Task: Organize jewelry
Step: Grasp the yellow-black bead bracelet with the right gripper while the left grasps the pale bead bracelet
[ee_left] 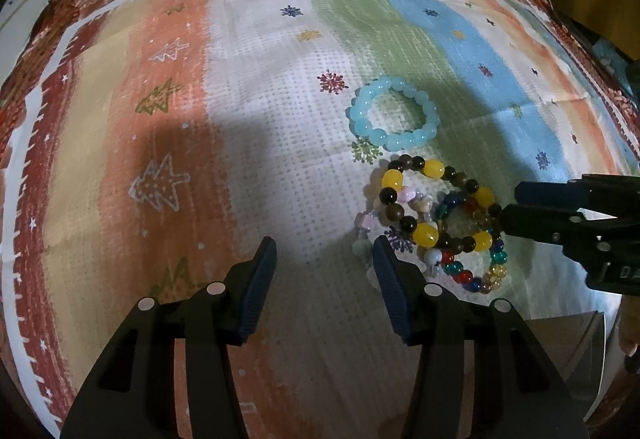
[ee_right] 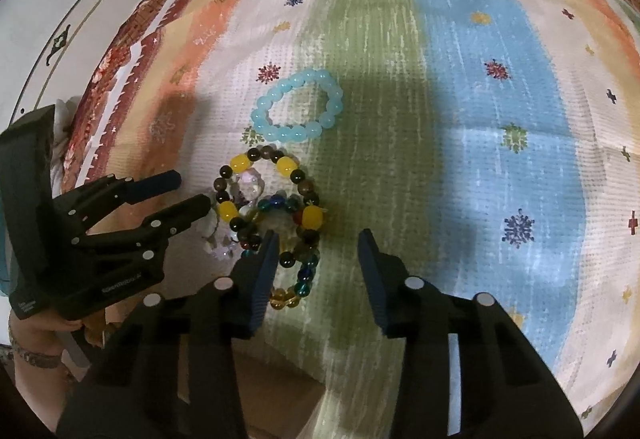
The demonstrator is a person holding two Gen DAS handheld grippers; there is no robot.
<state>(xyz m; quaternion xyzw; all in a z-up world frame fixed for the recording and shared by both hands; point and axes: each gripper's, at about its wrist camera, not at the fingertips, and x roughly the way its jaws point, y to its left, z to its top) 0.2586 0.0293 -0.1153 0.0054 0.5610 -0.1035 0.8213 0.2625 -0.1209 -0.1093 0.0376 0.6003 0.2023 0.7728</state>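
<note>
a striped cloth [ee_left: 280, 119] printed with snowflakes and little trees covers the table, with a brown floral border at its far edge. on it lies the jewelry. a light blue bead bracelet [ee_left: 394, 115] sits by itself as an open ring, flat on the cloth, on the far side of the others and apart from both tongs. just near of it is a heap of overlapping bracelets: a yellow and brown bead bracelet [ee_left: 436, 207] lies on top, a multicoloured glass bead bracelet [ee_left: 476, 271] lies under it toward the near side, and a pale pink and clear bracelet [ee_left: 372, 219] pokes out on the left of the heap.

the left gripper [ee_left: 324, 251] points steeply down at the cloth with its jaws partly apart and nothing between them; its right finger stands at the left edge of the heap, over the pale beads.

the right gripper [ee_right: 318, 243] also points down, jaws partly apart and gripping nothing. its left finger stands over the near part of the heap, and the gap between the fingers shows mostly bare green stripe. whether either finger touches the beads i cannot tell.

a hand [ee_right: 36, 335] wearing a bracelet holds the left tool at the near left of the right wrist view.
</note>
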